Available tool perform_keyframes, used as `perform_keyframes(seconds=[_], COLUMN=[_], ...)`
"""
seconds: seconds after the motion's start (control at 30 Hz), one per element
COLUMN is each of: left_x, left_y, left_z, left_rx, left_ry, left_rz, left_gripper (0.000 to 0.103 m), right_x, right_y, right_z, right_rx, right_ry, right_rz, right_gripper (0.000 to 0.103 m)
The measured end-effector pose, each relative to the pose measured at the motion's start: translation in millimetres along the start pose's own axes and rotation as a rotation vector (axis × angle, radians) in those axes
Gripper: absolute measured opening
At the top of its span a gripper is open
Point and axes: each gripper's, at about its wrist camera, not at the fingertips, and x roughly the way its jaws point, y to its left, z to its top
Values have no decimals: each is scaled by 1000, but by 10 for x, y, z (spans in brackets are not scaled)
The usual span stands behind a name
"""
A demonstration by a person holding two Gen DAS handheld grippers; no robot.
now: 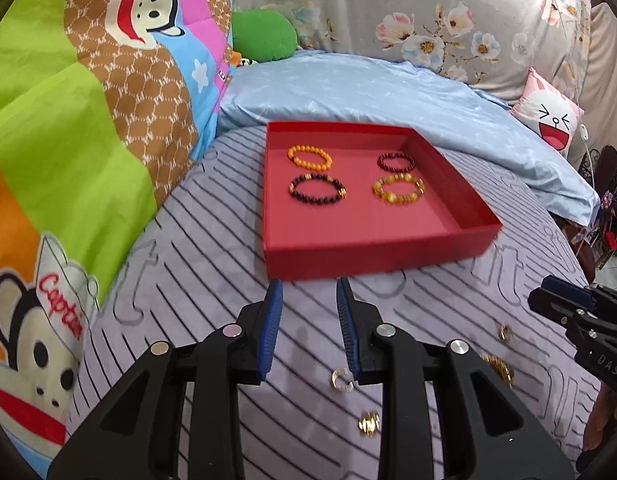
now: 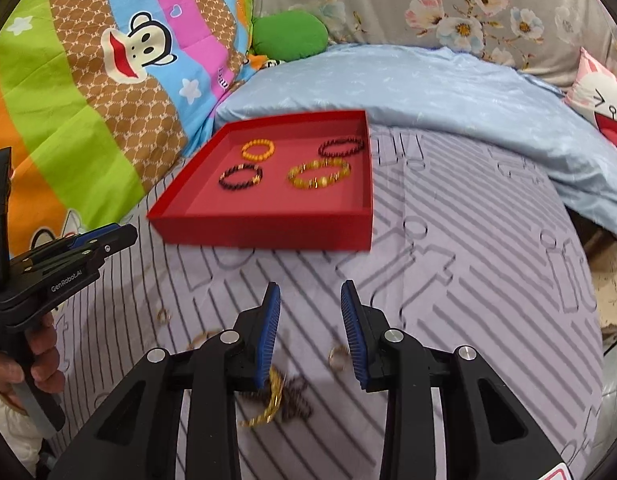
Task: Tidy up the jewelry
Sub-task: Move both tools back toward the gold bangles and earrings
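Red cardboard is showing mid-frame in both wrist views: the tray (image 1: pixel 372 248) is sitting flat on the striped purple sheet (image 1: pixel 212 280), its near wall running left to right in the left wrist view, one corner pointing toward the lower right. Four bead bracelets are lying flat in it as a two-by-two grid: an orange bracelet (image 1: pixel 310 158) upper left, a dark red bracelet (image 1: pixel 396 161) upper right, a black bracelet (image 1: pixel 317 188) lower left with gold spacers, and a yellow bracelet (image 1: pixel 398 188) lower right. I am holding my left gripper (image 1: pixel 308 292) just short of the tray, jaws parted and gripping nothing; my right gripper (image 2: pixel 310 294) is likewise gaping and holding nothing. Gold rings (image 1: pixel 342 380) are lying loose on the sheet near the fingertips. I am reading "GenRobot.AI" on the left gripper's body in the right wrist view, "DAS" on the right gripper, and "Captain" on the cartoon quilt (image 1: pixel 60 312).
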Motion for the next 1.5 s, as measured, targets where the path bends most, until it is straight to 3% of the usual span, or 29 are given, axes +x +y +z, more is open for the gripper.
perform_keyframes(seconds=[0.3, 0.43, 0.6, 0.83, 1.33, 1.5], left_x=[-141, -177, -183, -212, -191, -174], left_y=[-85, -107, -133, -128, -71, -85], left_z=[-534, -699, -826, -864, -841, -815], left_rx=[-34, -53, -61, -81, -94, -89], left_ry=[57, 71, 89, 88, 94, 93], left_rz=[-33, -33, -32, -35, -50, -59], left_gripper=[27, 34, 34, 43, 44, 44], right_x=[-104, -113, -65, 52, 380, 444], right_y=[75, 174, 295, 449, 523, 514], right_z=[-510, -646, -749, -759, -548, -489], right_rx=[32, 15, -16, -26, -54, -76], right_ry=[52, 63, 75, 78, 73, 65], right_rz=[16, 18, 9, 13, -35, -51], right_gripper=[32, 32, 34, 47, 55, 54])
